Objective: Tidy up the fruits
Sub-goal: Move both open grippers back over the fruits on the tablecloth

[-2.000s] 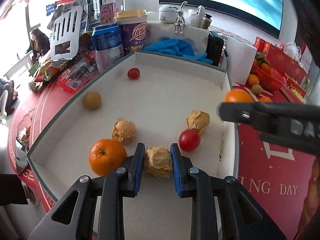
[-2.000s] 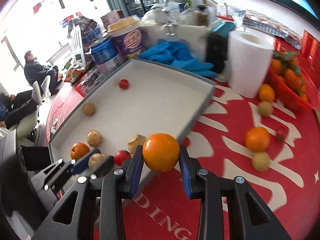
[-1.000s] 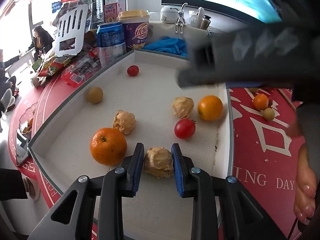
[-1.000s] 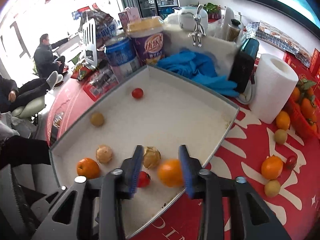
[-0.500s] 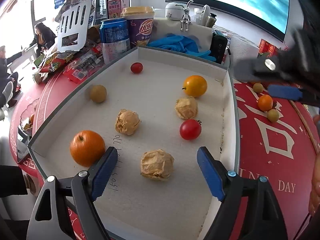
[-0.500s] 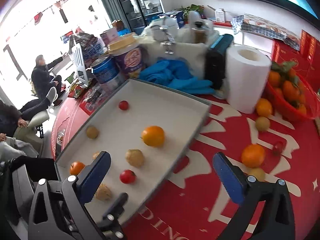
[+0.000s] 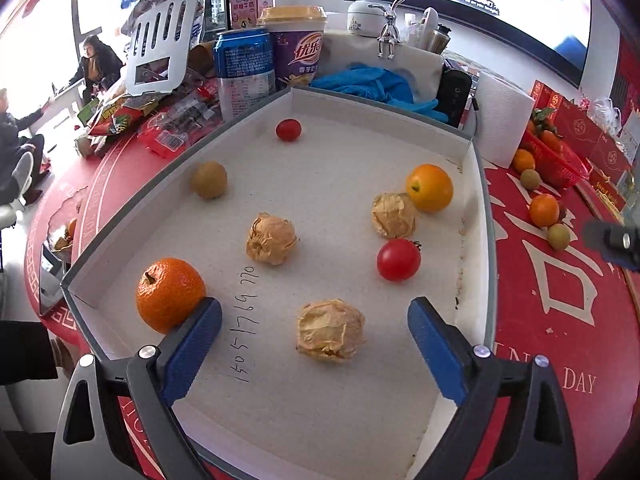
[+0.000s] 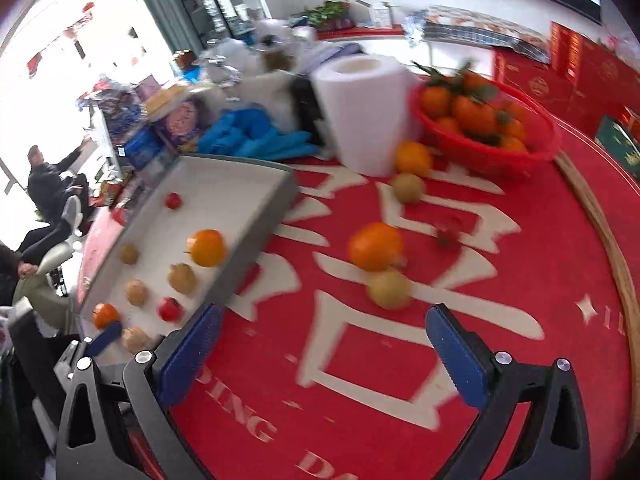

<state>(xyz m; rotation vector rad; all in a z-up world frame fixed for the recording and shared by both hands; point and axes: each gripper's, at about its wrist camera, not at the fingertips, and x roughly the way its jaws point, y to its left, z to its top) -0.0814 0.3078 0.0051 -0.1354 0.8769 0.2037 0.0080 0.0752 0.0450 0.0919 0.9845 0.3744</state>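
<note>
The tray now carries eight fruits, and both grippers are empty. Two seconds ago the right gripper was clamped on an orange; that orange now lies near the tray's far right corner, touching a husk fruit. The left gripper was shut on another husk fruit then; its fingers are now wide apart, and that fruit sits free between them near the tray's near edge. So two placements look finished, and the sorting seems partly done.

The right gripper's view has swung off the tray and onto the red cloth. Its fingers are spread wide with nothing between them, above loose fruit: a second orange touching a green fruit, with a small red one just beside them. Farther back another orange and green fruit lie by the paper roll and the red basket. This view is blurred, so the hand is probably moving; the nearest pair looks like the next pick.

In the tray the rest lie as they did two seconds ago: a mandarin at the near left corner, touching the left finger; a third husk fruit in the middle; a tomato toward the right edge; a brown fruit by the left wall; and a small tomato near the far corner.
</note>
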